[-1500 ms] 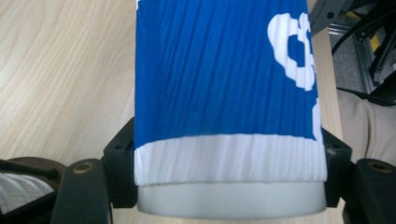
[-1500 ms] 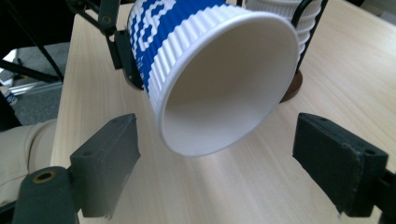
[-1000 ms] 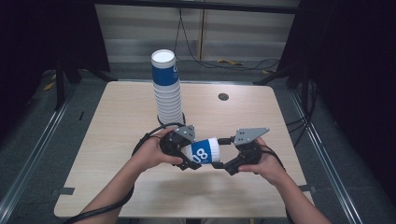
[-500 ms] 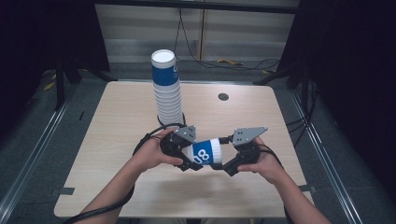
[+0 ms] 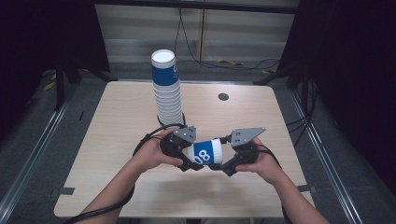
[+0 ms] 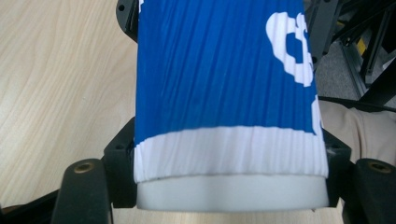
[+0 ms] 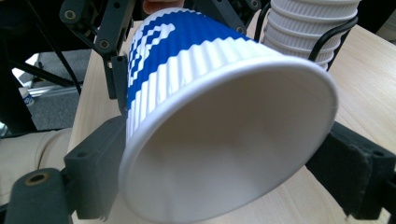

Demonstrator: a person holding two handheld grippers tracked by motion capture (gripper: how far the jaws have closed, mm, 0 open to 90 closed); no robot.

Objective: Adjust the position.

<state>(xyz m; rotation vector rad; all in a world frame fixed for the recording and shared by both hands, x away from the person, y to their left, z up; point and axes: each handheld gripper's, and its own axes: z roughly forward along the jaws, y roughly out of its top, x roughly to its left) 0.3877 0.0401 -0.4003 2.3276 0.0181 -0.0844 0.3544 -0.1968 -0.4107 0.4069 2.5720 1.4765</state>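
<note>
Low and centre in the high view, above the pale wooden table (image 5: 116,140), a blue-and-white ribbed paper cup (image 5: 205,152) lies sideways, its base clamped in the left tongs (image 5: 187,161), while the right tongs (image 5: 224,165), having just been closing a little, straddle its rim to pull it free, the tall stack of matching cups (image 5: 167,88) standing behind.

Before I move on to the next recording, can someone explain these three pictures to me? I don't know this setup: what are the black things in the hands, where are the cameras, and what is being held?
There is no robot here: a person holds a two-jaw hand tool in each hand. The high view looks down on a wooden table from above. The other two pictures come from cameras riding on each tool, looking along its jaws. On the table stands a tall stack of cups. Lying sideways between the tools is one blue and white paper cup. The left tool is clamped on its narrow base end. The right tool sits around the wide open rim; its jaws have just been closing.
</note>
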